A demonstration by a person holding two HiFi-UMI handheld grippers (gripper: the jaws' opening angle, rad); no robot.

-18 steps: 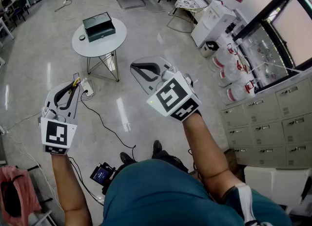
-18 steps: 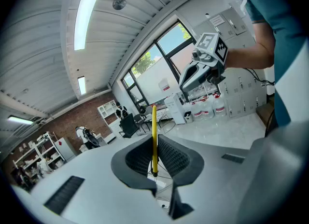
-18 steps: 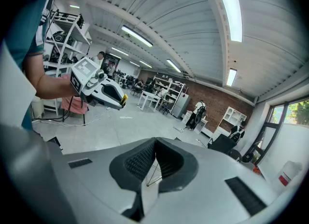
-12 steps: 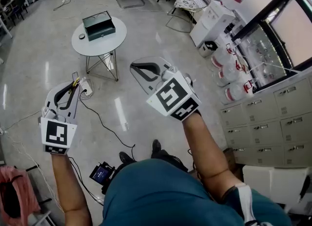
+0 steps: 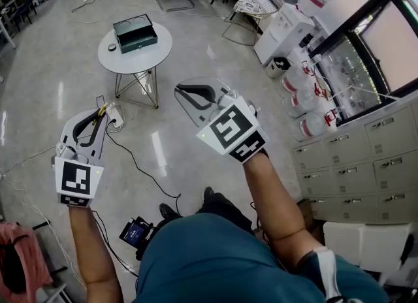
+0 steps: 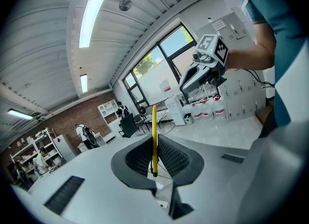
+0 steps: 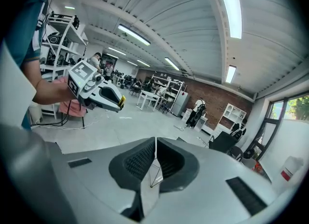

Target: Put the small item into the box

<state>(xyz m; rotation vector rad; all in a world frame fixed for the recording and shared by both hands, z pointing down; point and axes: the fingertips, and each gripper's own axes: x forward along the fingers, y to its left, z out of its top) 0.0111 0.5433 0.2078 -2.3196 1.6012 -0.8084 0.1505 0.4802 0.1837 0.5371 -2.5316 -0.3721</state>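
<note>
Above glossy floor (image 5: 183, 53), left tool (image 5: 96, 117) clamped on thin yellow strip (image 6: 154, 136), seemingly upright; right tool (image 5: 185, 90) closed, empty.

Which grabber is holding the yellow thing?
The left gripper: a thin yellow strip stands pinched between its jaws. The right gripper has its jaws together with nothing between them.

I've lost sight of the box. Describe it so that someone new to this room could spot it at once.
Find the round white table on thin metal legs, at the upper left of the head view. The box sits on its top. It is dark green, rectangular and by far the biggest thing there, with only a small dark round object beside it near the table's left edge.
</note>
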